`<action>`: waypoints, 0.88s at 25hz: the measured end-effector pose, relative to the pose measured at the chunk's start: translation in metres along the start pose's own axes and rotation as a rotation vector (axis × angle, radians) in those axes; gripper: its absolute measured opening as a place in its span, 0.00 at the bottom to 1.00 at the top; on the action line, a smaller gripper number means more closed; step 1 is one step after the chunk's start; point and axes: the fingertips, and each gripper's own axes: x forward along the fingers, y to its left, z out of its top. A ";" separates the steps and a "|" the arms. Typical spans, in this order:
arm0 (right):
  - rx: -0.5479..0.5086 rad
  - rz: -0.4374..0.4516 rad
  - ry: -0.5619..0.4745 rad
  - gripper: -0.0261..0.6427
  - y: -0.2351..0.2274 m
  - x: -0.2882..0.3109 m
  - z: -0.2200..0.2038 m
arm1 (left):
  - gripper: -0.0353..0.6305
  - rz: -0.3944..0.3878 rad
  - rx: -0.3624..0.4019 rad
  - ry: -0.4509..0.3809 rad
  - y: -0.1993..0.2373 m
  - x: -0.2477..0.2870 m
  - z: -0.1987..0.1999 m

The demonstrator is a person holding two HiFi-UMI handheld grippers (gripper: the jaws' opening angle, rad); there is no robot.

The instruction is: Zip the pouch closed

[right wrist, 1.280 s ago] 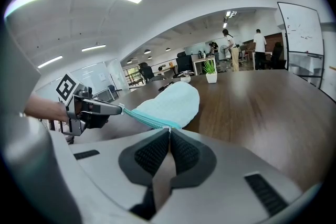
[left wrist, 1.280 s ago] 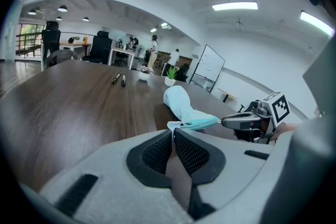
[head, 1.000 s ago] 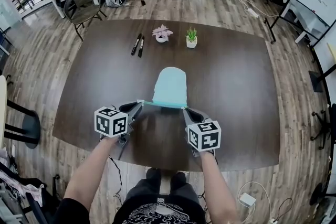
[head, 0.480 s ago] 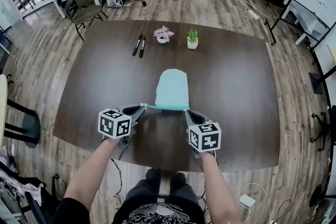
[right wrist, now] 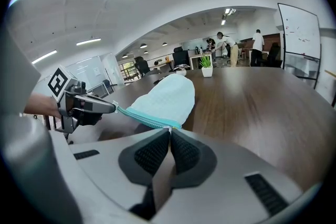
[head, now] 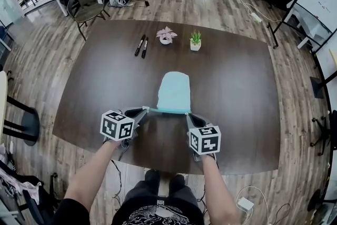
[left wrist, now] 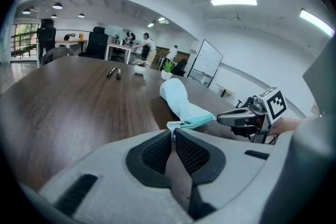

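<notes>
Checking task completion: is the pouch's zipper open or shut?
Looks shut: zipper runs as one gapless teal line between left tool and right tool.

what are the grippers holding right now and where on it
Both hold the light blue pouch by its zipper edge: the left gripper has its jaws shut on the left end, the right gripper on the right end.

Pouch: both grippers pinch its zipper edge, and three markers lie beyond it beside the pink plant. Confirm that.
Not quite. The head view shows two markers, not three, beyond the pouch beside the pink plant. The left gripper and right gripper do pinch its zipper edge.
</notes>
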 end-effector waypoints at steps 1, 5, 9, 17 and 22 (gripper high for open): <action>-0.001 -0.002 0.002 0.06 0.000 0.000 -0.001 | 0.09 0.000 0.001 -0.001 0.000 0.000 0.000; 0.001 0.000 0.008 0.08 0.000 0.001 -0.003 | 0.09 -0.003 0.001 0.002 -0.002 0.001 0.000; 0.006 0.008 0.014 0.11 0.001 0.002 -0.006 | 0.09 0.002 -0.005 0.009 0.000 0.001 -0.005; 0.016 0.021 -0.002 0.19 0.004 0.001 -0.001 | 0.17 0.004 -0.009 0.009 -0.001 0.000 -0.009; 0.013 0.020 -0.023 0.19 0.002 -0.004 0.009 | 0.21 0.030 -0.010 -0.011 0.002 -0.001 -0.003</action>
